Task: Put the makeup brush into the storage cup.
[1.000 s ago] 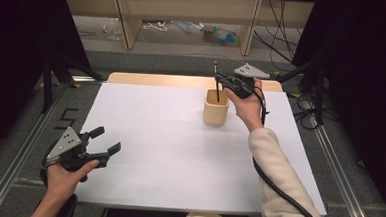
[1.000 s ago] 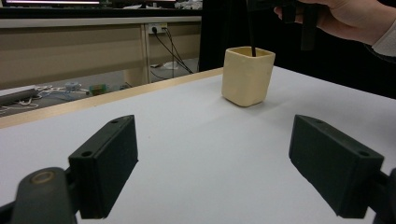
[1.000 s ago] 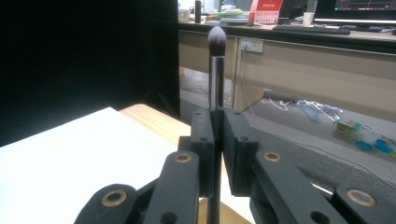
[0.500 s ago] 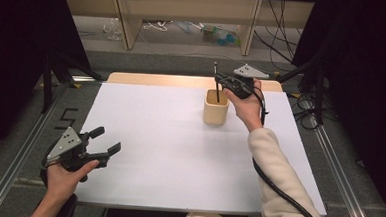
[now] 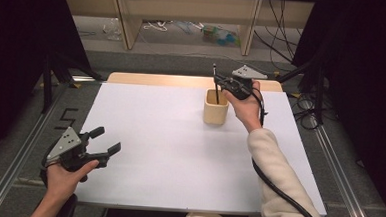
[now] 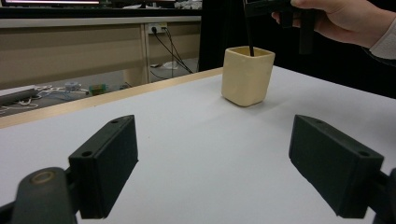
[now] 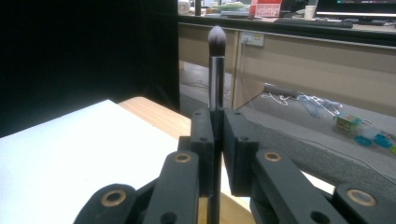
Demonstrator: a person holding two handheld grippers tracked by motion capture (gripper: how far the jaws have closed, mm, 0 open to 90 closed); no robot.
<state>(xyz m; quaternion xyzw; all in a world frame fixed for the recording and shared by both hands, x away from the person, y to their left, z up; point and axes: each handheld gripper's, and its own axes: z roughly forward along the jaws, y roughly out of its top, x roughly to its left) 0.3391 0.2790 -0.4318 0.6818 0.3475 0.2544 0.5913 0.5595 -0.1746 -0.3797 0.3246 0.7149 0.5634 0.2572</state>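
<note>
R hand (image 5: 245, 105) raised, gripper (image 5: 221, 82) clamping brush (image 7: 216, 70) upright over cup (image 5: 215, 107)

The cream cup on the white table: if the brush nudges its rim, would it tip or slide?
The cup looks squat, with a wide flat base, so tipping seems unlikely. Seemingly light, it would probably slide on the smooth table. The thin brush, pinched upright in the right tool, probably pushes little.
</note>
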